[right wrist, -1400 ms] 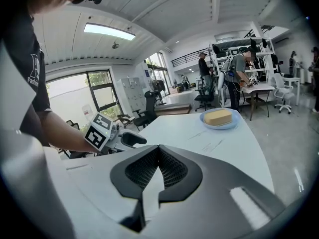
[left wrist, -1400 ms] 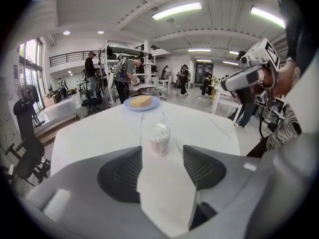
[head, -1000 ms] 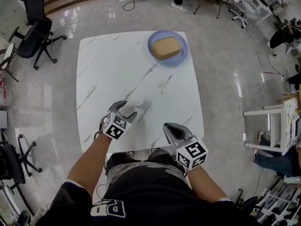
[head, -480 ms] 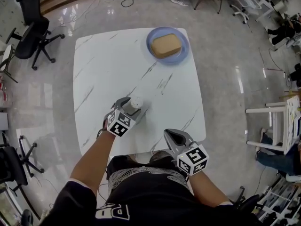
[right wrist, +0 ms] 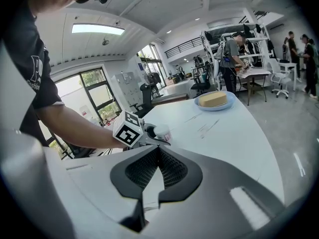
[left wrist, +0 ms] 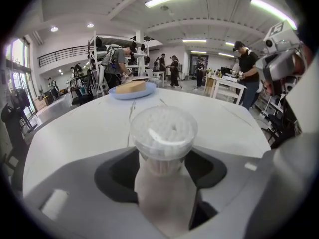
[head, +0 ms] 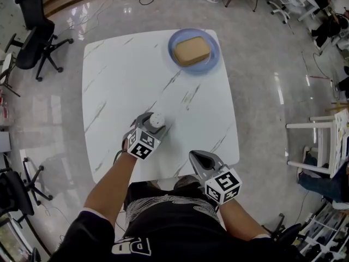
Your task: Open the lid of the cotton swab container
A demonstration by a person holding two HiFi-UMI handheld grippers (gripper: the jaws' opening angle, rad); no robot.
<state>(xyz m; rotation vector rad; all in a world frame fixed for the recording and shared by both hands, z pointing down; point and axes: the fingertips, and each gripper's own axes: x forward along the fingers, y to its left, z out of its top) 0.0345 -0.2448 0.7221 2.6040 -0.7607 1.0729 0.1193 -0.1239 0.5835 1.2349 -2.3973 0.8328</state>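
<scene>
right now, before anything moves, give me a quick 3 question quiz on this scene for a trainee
1. True or false: the right gripper has its jaws together with nothing between them.
2. What stands between the jaws of the left gripper? A) a blue cup B) the clear round plastic cotton swab container C) nothing
3. Fill in: the tan block lies on a round ___ plate at the far side of the white marble-patterned table.

Key: 1 true; 2 B; 3 blue.
</scene>
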